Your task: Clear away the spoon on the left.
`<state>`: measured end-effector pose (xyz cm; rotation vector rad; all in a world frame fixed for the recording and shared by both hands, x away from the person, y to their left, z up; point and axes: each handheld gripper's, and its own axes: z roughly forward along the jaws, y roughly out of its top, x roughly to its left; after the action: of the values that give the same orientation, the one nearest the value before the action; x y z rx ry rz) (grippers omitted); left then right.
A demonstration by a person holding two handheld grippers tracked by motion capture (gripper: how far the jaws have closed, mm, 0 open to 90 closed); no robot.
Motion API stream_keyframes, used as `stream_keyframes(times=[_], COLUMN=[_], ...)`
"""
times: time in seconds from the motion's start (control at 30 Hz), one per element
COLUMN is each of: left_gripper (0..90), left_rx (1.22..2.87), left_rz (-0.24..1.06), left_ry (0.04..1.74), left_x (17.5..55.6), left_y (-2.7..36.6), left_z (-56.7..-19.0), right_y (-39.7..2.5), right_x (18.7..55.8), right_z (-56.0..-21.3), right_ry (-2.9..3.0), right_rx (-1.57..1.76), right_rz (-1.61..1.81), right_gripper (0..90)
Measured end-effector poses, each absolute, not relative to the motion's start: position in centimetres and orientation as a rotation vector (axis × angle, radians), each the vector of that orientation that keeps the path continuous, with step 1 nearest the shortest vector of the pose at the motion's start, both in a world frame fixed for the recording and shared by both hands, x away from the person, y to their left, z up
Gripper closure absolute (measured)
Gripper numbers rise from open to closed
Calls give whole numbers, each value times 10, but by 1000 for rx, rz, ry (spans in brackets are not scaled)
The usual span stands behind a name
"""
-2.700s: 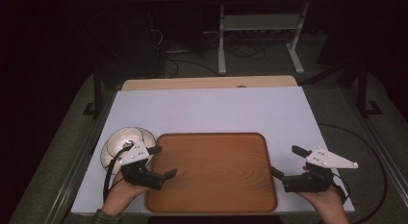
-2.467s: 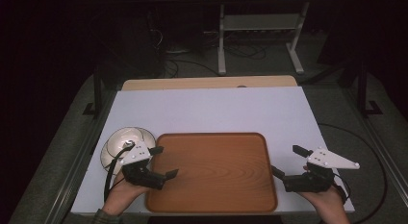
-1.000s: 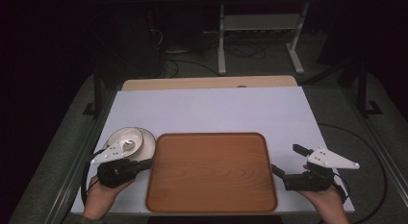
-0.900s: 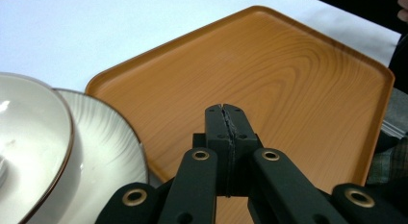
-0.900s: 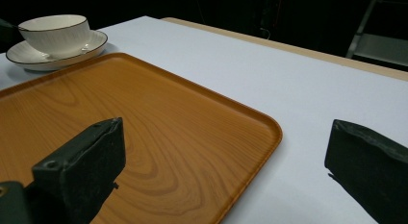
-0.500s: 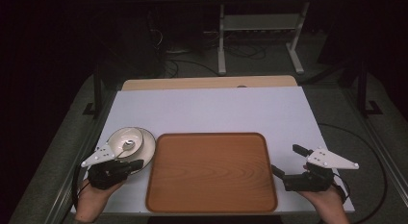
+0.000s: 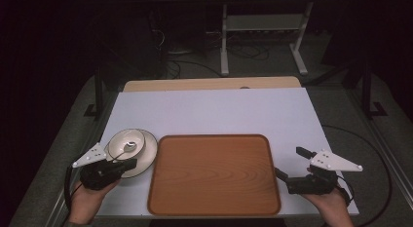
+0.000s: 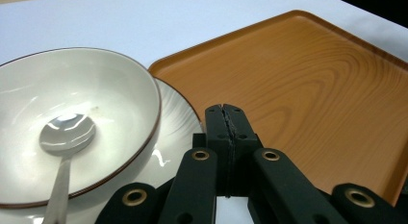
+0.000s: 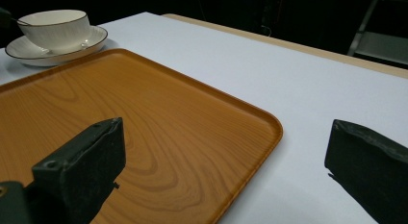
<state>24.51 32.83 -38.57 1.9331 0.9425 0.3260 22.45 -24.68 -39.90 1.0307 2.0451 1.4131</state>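
- The left gripper (image 7: 130,163) is pulling back to the near left; earlier it was sitting at the near-left corner of the wooden tray (image 7: 214,174), and now it is hanging over the near edge of the saucer (image 7: 145,156).
- Its jaws are pressing together on nothing, as the left gripper view shows (image 8: 226,119).
- The bowl (image 7: 126,143) is sitting on the saucer just left of the tray, a spoon (image 8: 65,140) lying inside it.
- The right gripper (image 7: 287,164) is waiting at the tray's near-right corner, unmoved, jaws spread wide and empty.
- Judging from this, the left hand is lining up on the dishes, probably to carry them onto the bare tray; no grasp is beginning yet.
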Motion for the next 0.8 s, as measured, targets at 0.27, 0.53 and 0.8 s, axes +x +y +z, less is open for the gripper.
stream_keyframes(times=[0.27,0.53,0.8], left_gripper=[900,900,900], left_rx=[1915,1902,1882], left_rz=[338,355,375], left_ry=[966,980,1008], left_x=[245,244,242], left_y=[337,344,355], left_z=[-383,-381,-378], right_y=[-247,-246,-246], right_x=[225,225,225], right_z=[-400,-400,-401], right_ry=[2051,2059,2060], right_rx=[1028,1026,1021], right_rz=[1412,1409,1408], right_gripper=[0,0,0])
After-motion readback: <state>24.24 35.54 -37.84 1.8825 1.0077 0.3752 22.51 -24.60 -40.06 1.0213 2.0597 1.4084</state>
